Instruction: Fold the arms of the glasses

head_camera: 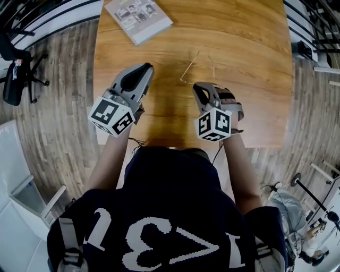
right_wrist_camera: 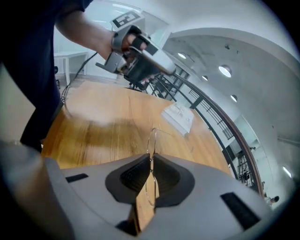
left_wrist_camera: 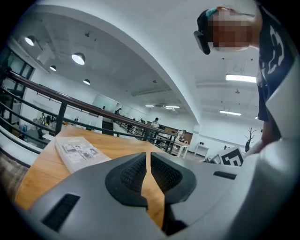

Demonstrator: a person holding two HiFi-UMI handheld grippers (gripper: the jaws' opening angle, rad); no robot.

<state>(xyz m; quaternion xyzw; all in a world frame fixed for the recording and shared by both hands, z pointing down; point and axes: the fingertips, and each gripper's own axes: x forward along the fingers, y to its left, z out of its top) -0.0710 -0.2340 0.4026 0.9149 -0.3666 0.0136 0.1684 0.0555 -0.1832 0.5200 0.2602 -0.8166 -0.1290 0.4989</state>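
My right gripper pinches thin wire-framed glasses by front frame, mid-way across brown wooden table. Both arms point toward far side, unfolded. My left gripper hovers to left, jaws pressed together on nothing. Best approach, I judge: hold right pinch firm, nudge one arm inward near hinge with left tip, gently. Count: one pair of glasses, two grippers, one grey printed booklet far left.
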